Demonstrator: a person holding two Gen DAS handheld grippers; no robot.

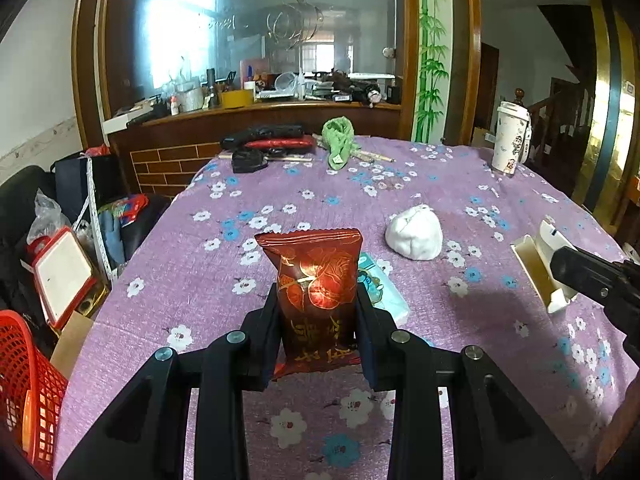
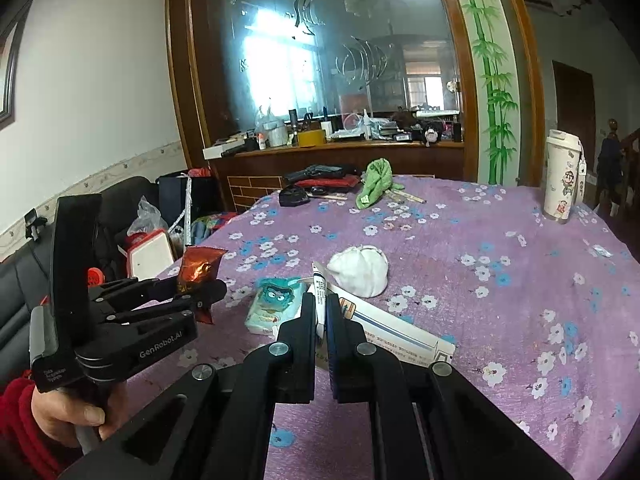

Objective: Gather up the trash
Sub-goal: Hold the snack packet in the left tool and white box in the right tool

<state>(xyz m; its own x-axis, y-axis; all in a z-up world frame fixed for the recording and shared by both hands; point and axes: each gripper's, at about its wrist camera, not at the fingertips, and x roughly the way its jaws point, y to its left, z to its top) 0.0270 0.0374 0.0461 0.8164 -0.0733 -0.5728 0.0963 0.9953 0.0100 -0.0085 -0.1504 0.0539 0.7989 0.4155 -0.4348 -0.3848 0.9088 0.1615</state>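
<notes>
Bench (image 1: 500, 200) edge on the left lay nearest the red basket (image 1: 24, 392) below it. Left tongs (image 1: 318, 320) were clamped on the upright red wrapper (image 1: 316, 276), closer to that basket; right tongs (image 2: 320, 320) pinched the white carton (image 2: 396, 332), lying lengthwise rightward.

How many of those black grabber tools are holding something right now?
2. The left gripper has its jaws shut on a red wrapper, lifted above the table. The right gripper pinches a white carton at the carton's near edge.
</notes>
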